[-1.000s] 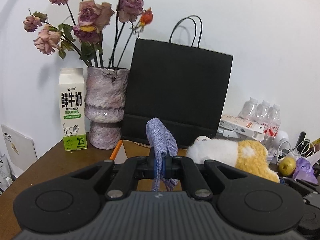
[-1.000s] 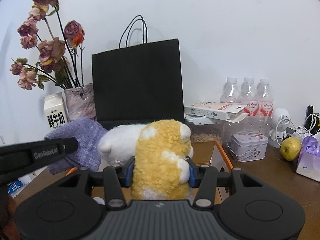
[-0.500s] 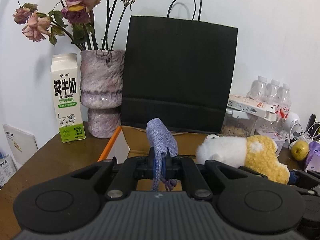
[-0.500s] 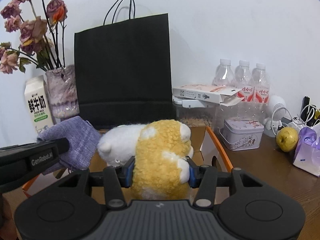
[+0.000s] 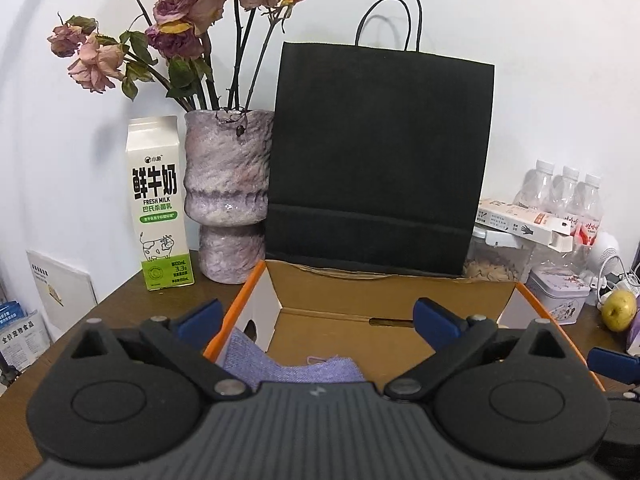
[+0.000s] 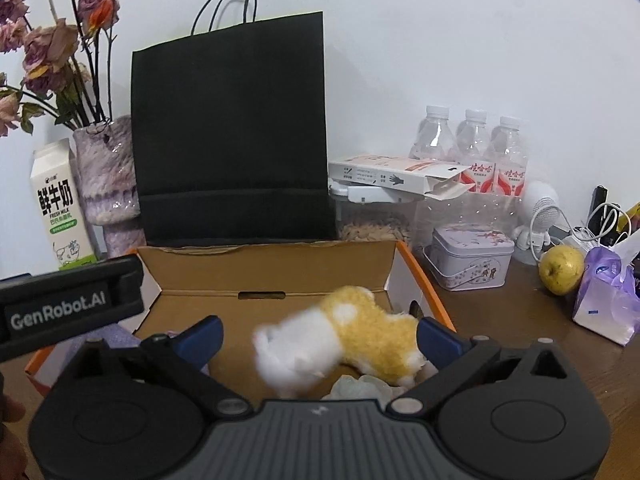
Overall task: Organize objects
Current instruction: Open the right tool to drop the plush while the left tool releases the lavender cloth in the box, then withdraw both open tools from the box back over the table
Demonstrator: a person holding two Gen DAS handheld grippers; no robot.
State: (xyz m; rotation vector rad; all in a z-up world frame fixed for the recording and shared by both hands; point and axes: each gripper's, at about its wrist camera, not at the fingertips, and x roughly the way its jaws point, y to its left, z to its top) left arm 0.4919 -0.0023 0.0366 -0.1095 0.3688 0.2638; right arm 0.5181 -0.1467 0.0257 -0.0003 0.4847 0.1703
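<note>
An open cardboard box (image 5: pixel 392 292) with orange edges sits on the brown table, also in the right wrist view as the box (image 6: pixel 272 268). A purple knitted cloth (image 5: pixel 292 366) lies inside it at the left, below my left gripper (image 5: pixel 320 318), whose jaws are opening wide with nothing between them. My right gripper (image 6: pixel 320 338) hangs over the box, jaws opening. The yellow and white plush toy (image 6: pixel 348 340) is blurred between its fingers, free of the pads, over a pale crumpled thing (image 6: pixel 360 388). The left gripper's body (image 6: pixel 68 304) shows at the left.
Behind the box stand a black paper bag (image 5: pixel 376 160), a purple vase (image 5: pixel 228 196) with dried roses and a milk carton (image 5: pixel 160 204). To the right are water bottles (image 6: pixel 472 152), a seed container (image 6: pixel 376 224), a tin (image 6: pixel 472 256), an apple (image 6: pixel 560 268) and a tissue pack (image 6: pixel 604 296).
Both grippers went from shut to wide open. The purple cloth left the left jaws and lies in the box. The plush toy came out of the right jaws and tips into the box.
</note>
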